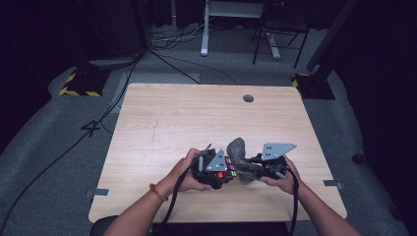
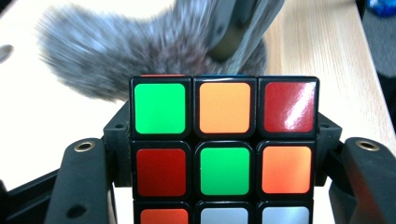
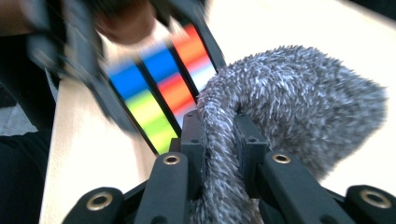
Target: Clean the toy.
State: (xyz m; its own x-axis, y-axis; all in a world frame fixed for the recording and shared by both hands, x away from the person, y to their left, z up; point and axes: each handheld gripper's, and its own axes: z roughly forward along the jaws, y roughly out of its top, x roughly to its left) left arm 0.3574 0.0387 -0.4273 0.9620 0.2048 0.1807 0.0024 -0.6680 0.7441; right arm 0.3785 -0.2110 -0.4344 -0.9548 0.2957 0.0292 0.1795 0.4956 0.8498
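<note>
A Rubik's cube (image 2: 224,149) with green, orange, red and white stickers sits between the jaws of my left gripper (image 2: 224,186), which is shut on it. A grey fluffy cloth (image 3: 289,98) is pinched in my right gripper (image 3: 219,144). In the high view both hands meet near the table's front edge: the left gripper (image 1: 216,169) holds the cube (image 1: 227,170), the right gripper (image 1: 258,164) holds the cloth (image 1: 239,150), and the cloth lies against the cube's far side. The cube (image 3: 161,88) appears blurred in the right gripper view.
The wooden table (image 1: 196,113) has a round cable hole (image 1: 248,98) near its far edge. Cables (image 1: 98,123) trail over the grey floor on the left. A desk frame (image 1: 231,24) and a chair base stand beyond the table.
</note>
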